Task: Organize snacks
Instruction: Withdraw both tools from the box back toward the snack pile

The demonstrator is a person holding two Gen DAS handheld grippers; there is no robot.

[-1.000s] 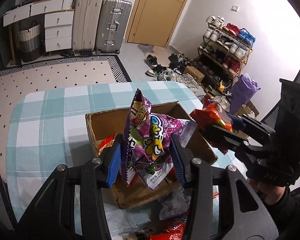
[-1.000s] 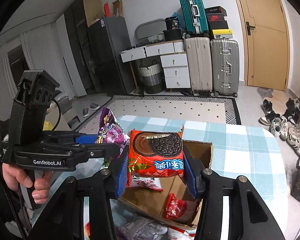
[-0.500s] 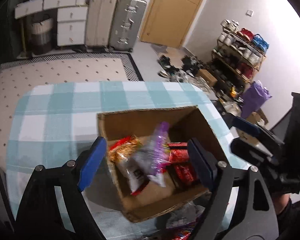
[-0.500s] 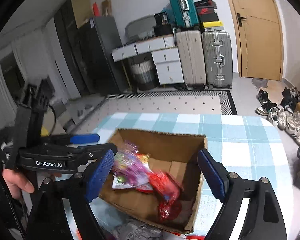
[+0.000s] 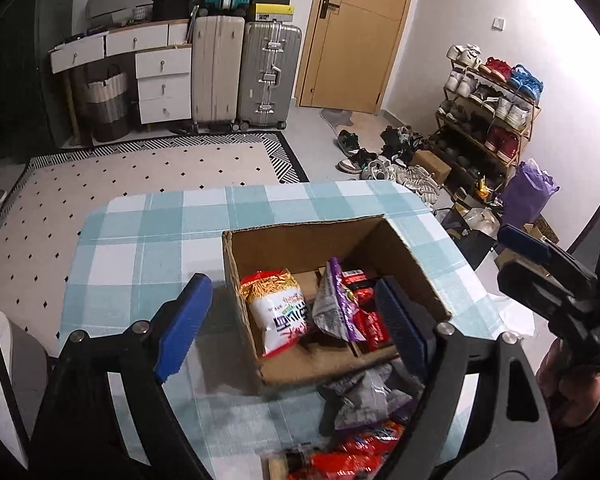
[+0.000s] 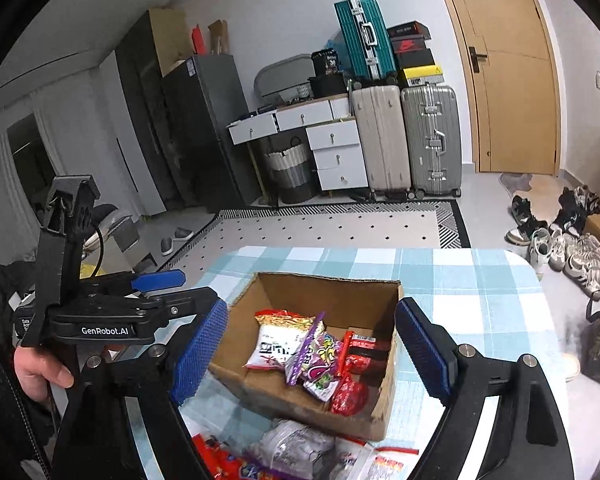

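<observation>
Right now, through the left wrist camera, my left gripper hangs over the near left corner of the cardboard box, its jaws having just swung apart with nothing between them. The purple snack bag stands on edge inside, leaning against the red packets beside the noodle-snack bag. I judge it could topple flat or ride up over the rim if I brush it when reaching back in. Loose packets lie on the checked tablecloth just in front of the box, close to the table's near edge; a careless sweep could push them off.

Through the right wrist camera, my right gripper has likewise just been opening and is empty, framing the box from above. The red cookie pack lies by the near wall. Remaining packets sit partly hidden under my fingers, so I might clamp two at once or snag the box wall. The left gripper is close beside mine; a collision is possible.
</observation>
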